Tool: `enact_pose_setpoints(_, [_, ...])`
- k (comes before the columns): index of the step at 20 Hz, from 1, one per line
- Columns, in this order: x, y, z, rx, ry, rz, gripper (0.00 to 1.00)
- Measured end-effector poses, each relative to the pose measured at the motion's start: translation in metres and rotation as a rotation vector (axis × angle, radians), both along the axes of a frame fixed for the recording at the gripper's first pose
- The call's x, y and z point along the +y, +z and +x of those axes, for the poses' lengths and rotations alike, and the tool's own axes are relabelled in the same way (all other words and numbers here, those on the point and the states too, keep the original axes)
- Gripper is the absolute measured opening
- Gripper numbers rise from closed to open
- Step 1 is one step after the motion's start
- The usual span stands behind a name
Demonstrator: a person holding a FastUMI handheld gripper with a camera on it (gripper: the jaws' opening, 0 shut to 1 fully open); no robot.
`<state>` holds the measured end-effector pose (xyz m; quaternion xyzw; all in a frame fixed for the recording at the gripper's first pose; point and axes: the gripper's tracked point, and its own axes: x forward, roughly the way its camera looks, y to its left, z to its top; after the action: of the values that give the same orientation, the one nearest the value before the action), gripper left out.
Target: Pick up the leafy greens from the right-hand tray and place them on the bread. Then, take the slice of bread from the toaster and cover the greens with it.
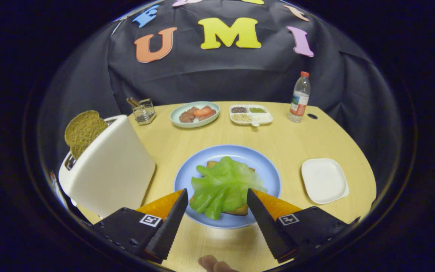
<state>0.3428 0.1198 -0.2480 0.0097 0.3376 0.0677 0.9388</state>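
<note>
Green leafy greens (223, 187) lie spread over the bread (236, 210) on the blue plate (266, 172), between and just ahead of my gripper (217, 196), whose fingers stand wide apart around nothing. Left of the plate, another bread slice (83, 132) sticks up from the white toaster (108, 170). To the right sits the white tray (325, 180).

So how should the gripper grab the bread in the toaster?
Best guess: pinch the rounded top half of the bread that sticks up out of the toaster, coming from above, one finger on each flat face. The open gripper is over the lettuce.
</note>
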Motion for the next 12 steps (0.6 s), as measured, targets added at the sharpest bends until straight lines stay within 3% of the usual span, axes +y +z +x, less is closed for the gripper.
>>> enact_pose_setpoints(6, [0.021,0.108,-0.046,-0.197,-0.03,0.066,0.96])
enact_pose_setpoints(12, [0.06,0.18,-0.073,-0.308,0.039,0.012,0.96])
